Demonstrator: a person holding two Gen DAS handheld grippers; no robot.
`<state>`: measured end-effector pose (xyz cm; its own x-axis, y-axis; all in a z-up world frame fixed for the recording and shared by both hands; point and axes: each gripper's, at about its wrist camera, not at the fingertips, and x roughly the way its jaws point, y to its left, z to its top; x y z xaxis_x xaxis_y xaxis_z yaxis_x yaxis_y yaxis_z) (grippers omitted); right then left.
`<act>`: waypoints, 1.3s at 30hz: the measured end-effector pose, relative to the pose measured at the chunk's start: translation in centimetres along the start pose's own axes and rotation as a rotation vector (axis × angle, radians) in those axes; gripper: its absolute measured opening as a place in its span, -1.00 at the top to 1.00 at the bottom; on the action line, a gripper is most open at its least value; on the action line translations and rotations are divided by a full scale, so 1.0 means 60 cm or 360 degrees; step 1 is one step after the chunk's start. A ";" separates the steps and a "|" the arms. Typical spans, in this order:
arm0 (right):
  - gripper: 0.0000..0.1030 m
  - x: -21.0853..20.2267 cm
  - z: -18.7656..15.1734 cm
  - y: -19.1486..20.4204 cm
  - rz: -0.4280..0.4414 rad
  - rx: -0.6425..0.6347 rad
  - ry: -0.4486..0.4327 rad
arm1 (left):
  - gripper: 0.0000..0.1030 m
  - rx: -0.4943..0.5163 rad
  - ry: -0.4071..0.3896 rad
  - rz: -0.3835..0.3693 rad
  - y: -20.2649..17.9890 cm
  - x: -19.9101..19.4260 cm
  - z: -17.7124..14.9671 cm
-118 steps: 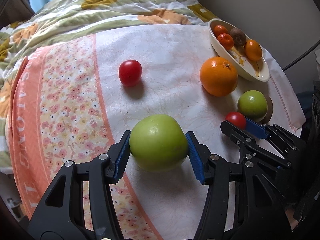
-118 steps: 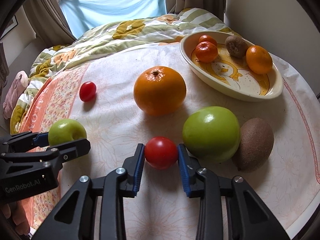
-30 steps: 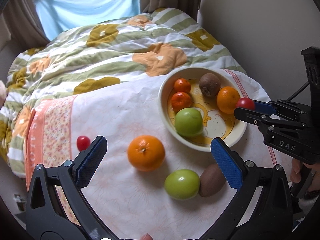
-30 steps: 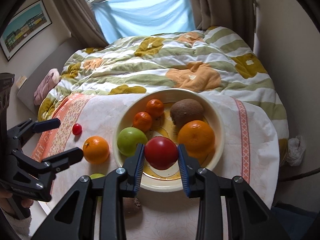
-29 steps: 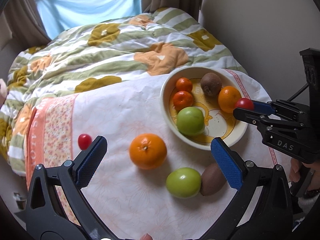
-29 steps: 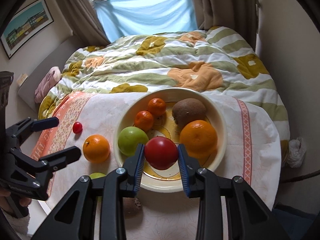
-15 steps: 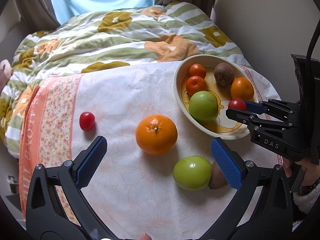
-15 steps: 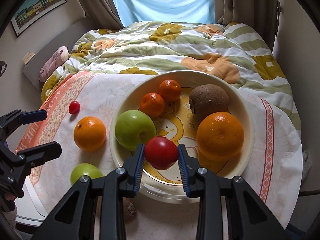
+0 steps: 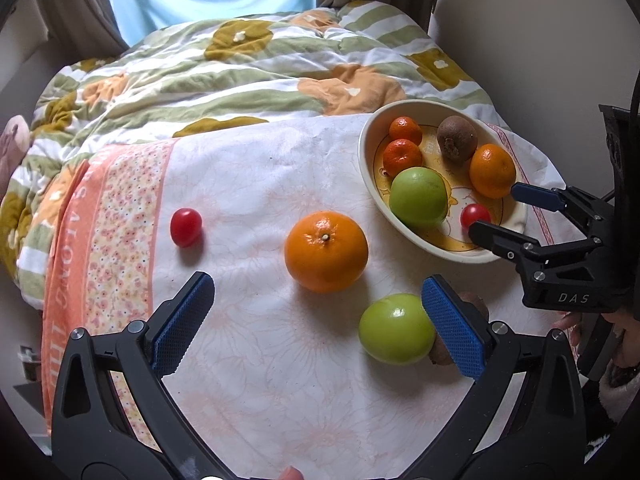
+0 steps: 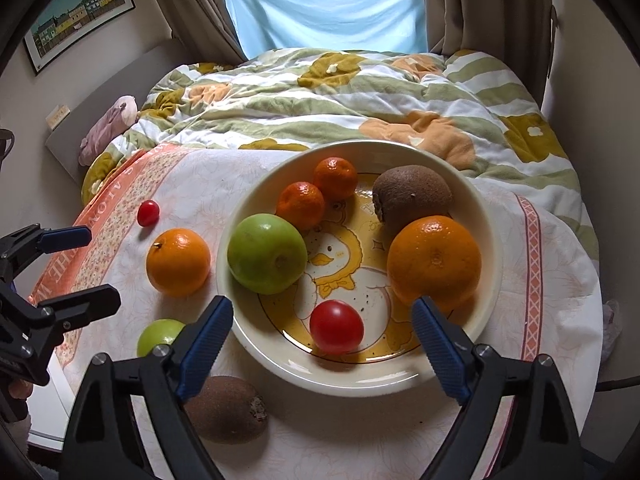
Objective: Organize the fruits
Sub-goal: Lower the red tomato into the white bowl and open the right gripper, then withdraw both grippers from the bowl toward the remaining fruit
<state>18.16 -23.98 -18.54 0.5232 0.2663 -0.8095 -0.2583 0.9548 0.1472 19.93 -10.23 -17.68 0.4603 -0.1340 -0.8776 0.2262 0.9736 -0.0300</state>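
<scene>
A cream bowl (image 10: 490, 236) holds a green apple (image 10: 267, 253), two mandarins (image 10: 300, 205), a kiwi (image 10: 412, 193), an orange (image 10: 434, 262) and a red tomato (image 10: 337, 327). My right gripper (image 10: 322, 330) is open, its jaws wide on either side of the tomato, which rests in the bowl. My left gripper (image 9: 316, 320) is open and empty above the cloth. On the cloth lie a large orange (image 9: 326, 251), a green apple (image 9: 396, 329), a kiwi (image 10: 226, 409) and a small tomato (image 9: 185, 227). The right gripper also shows in the left wrist view (image 9: 500, 216).
The table (image 9: 260, 184) with its white and orange floral cloth stands against a bed with a striped quilt (image 9: 240, 64). A wall (image 9: 540, 40) is on the right. The table's edge (image 10: 576, 400) is close behind the bowl on the right.
My right gripper has opened and let the red tomato go into the bowl. My left gripper has come lower and nearer the fruit on the cloth.
</scene>
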 end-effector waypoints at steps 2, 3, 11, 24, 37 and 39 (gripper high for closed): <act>-0.74 -0.004 0.000 0.004 -0.0021 -0.0009 -0.0008 | -1.00 0.0010 0.0002 -0.0001 0.003 -0.003 -0.002; -0.74 -0.007 0.000 0.006 -0.0027 -0.0010 -0.0015 | -1.00 0.0020 0.0002 0.0002 0.003 -0.005 -0.003; -0.99 -0.047 0.004 0.021 -0.0097 0.0024 -0.0078 | -1.00 0.0052 -0.0070 -0.0036 0.011 -0.049 -0.009; -1.00 -0.138 0.003 0.081 -0.0151 0.0129 -0.0144 | -1.00 0.0119 -0.0210 -0.0081 0.065 -0.139 -0.018; -1.00 -0.164 -0.039 0.170 -0.0286 0.0335 -0.0154 | -1.00 0.0288 -0.0244 -0.0241 0.126 -0.158 -0.017; -1.00 -0.158 -0.046 0.181 -0.0293 0.0381 -0.0156 | -1.00 0.0327 -0.0240 -0.0268 0.132 -0.154 -0.016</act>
<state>8.16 -16.50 -10.80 0.6222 0.0864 -0.7781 0.0406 0.9890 0.1423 16.67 -1.08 -10.28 0.5202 -0.3310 -0.7873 0.4718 0.8798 -0.0582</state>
